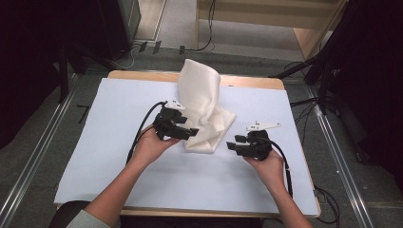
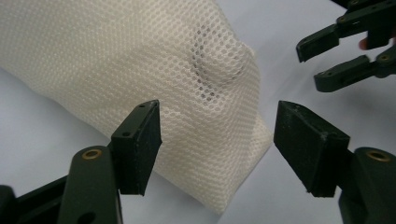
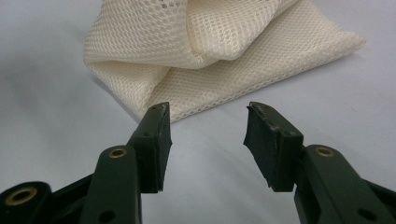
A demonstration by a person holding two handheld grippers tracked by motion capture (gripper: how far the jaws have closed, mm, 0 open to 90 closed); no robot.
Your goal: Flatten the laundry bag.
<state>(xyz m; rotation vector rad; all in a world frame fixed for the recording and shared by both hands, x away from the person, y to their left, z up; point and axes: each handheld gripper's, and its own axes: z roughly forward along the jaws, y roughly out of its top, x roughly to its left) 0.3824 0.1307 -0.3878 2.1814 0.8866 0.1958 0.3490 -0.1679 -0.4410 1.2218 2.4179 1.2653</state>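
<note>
A cream mesh cloth lies folded and bunched at the middle back of the table, one end raised toward the far edge. My left gripper sits at its near left corner. In the left gripper view the cloth lies just beyond and below the open left gripper, whose pads do not press on it. My right gripper rests to the right of the cloth, apart from it. In the right gripper view the right gripper is open and holds nothing, with the cloth just ahead. The right gripper also appears in the left gripper view.
A white sheet covers the wooden table. Metal floor rails run along both sides. Cables and a wooden frame lie beyond the far edge, and dark stands rise at the right.
</note>
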